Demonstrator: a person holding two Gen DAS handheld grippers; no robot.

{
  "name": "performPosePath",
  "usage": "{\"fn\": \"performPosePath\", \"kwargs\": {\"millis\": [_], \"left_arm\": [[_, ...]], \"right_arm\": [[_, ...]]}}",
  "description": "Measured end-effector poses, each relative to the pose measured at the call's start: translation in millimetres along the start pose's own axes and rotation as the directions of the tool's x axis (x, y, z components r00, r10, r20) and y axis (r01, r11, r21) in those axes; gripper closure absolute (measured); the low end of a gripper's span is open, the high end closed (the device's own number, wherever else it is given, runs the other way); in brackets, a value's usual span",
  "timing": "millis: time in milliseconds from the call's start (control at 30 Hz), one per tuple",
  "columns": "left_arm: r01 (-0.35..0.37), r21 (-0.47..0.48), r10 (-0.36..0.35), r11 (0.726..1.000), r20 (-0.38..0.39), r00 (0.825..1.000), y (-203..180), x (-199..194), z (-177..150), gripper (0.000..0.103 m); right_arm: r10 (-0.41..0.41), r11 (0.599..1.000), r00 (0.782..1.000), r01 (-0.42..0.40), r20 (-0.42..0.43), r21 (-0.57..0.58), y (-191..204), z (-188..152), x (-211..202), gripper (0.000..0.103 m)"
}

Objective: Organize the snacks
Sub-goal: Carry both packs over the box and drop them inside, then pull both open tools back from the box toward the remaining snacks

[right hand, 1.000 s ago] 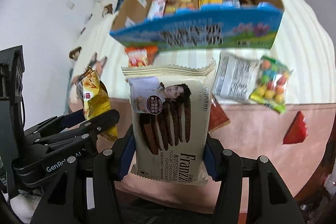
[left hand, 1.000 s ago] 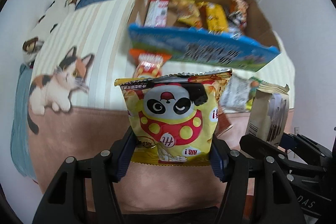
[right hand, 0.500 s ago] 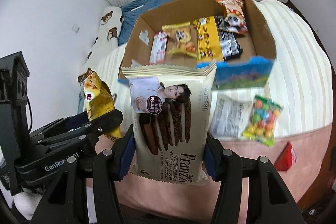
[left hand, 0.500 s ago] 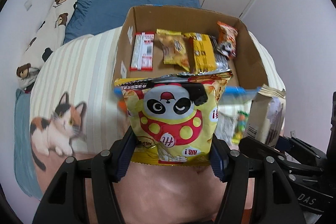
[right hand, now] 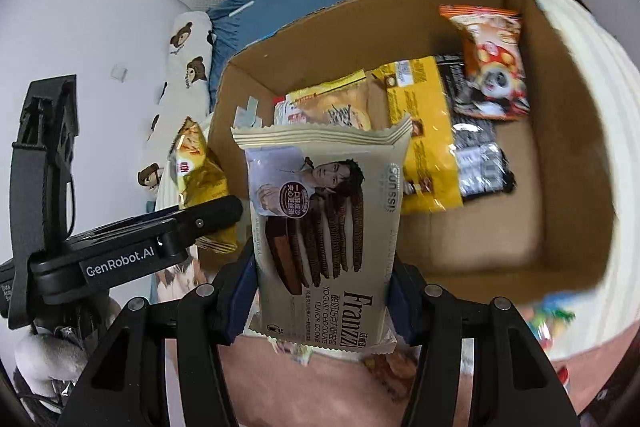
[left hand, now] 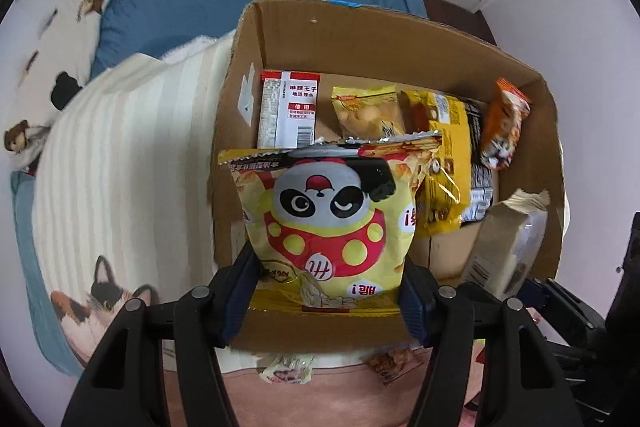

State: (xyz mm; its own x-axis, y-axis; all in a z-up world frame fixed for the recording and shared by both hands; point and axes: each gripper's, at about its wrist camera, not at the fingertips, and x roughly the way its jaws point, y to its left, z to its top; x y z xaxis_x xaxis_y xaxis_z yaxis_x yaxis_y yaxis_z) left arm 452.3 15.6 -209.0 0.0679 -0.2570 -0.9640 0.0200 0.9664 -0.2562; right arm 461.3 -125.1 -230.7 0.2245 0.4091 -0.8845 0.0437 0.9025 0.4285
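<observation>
Left gripper (left hand: 328, 291) pinches the panda chip bag (left hand: 332, 223) above the cardboard box (left hand: 360, 39); right gripper (right hand: 322, 293) clamps the Franzzi cookie pack (right hand: 324, 227) beside it. Several snacks already lie inside; by my judgement these two and a few loose packets remain.

The panda chip bag (left hand: 328, 223) hides the cardboard box's (left hand: 360, 39) near-left floor.

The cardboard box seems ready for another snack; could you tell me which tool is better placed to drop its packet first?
Probably right: its cookie packet hangs before the cardboard box's bare floor, while the left tool's panda bag faces stacked snacks.
</observation>
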Motion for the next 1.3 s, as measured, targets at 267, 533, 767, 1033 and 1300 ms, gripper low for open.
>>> {"fn": "performPosePath", "kwargs": {"millis": [267, 533, 767, 1033, 1300], "left_arm": [[-0.011, -0.002, 0.011, 1.0, -0.134, 0.991, 6.3, 37.2, 18.6, 0.042], [-0.036, 0.003, 0.036, 0.999, -0.216, 0.976, 12.5, 59.9, 15.7, 0.042], [-0.017, -0.017, 0.013, 1.0, -0.201, 0.98, 7.9, 51.2, 11.9, 0.03], [-0.012, -0.017, 0.009, 1.0, -0.165, 0.986, -0.1, 32.3, -3.0, 0.017], [-0.059, -0.001, 0.059, 0.998, 0.066, 0.996, -13.7, -26.6, -32.8, 0.017]], "right_arm": [[-0.014, 1.0, 0.994, 0.016, -0.111, 0.014, -5.6, 37.9, 51.6, 0.044], [-0.025, 1.0, 0.98, 0.028, -0.199, 0.011, -13.1, 41.3, 90.8, 0.043], [-0.073, 0.997, 0.97, 0.08, -0.234, 0.019, -33.9, 46.0, 97.2, 0.006], [-0.087, 0.996, 0.976, 0.09, -0.2, 0.007, -37.7, 42.9, 78.5, 0.006], [-0.186, 0.981, 0.98, 0.182, -0.068, -0.061, -24.1, 22.5, 37.5, 0.006]]}}
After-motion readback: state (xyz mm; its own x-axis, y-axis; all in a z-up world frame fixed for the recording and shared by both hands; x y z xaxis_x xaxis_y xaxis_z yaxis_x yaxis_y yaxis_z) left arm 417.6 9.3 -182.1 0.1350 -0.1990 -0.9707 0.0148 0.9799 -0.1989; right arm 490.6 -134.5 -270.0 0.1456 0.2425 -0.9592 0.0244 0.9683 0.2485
